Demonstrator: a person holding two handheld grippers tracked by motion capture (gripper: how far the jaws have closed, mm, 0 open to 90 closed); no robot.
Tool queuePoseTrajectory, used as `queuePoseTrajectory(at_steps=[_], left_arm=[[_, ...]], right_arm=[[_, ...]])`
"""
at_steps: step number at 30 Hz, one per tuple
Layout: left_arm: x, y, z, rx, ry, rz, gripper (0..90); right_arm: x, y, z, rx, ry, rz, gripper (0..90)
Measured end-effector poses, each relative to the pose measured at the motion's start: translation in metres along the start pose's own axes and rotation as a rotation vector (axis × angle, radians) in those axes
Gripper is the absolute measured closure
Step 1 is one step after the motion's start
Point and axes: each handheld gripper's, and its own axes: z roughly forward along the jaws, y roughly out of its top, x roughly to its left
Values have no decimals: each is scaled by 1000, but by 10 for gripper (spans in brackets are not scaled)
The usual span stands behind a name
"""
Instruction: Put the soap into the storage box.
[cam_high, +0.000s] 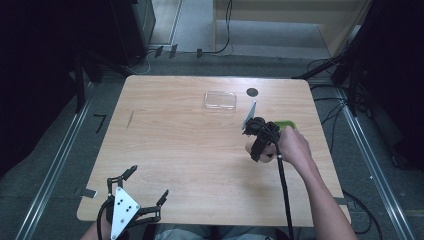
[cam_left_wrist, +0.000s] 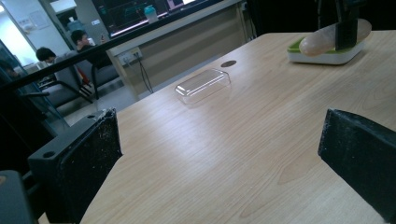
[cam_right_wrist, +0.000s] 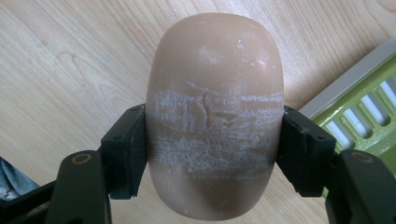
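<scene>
Left claw (cam_high: 134, 189) at near bench (cam_high: 180, 150) edge, jaws spread wide, holding nothing. Right claw (cam_right_wrist: 212, 144) farther out at right, clamped on tan soap bar (cam_right_wrist: 215, 116), bar pinched at both sides just beside green-and-white soap dish (cam_right_wrist: 359, 112). Clear plastic lid (cam_high: 220, 100) beyond, near far edge, well apart from both claws

Dim, dark-edged surroundings; soft glare on the table (cam_left_wrist: 205, 154).
</scene>
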Motion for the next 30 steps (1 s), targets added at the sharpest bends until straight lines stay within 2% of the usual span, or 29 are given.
queuePoseTrajectory(at_steps=[12, 16, 30], left_arm=[[0, 0, 0, 1, -2, 1, 0], [0, 0, 0, 2, -2, 0, 0], [0, 0, 0, 2, -1, 0, 0]], right_arm=[[-14, -5, -4, -12, -3, 31, 339], [-21, -8, -4, -16, 7, 61, 339], [-42, -16, 0, -29, 12, 115, 339]])
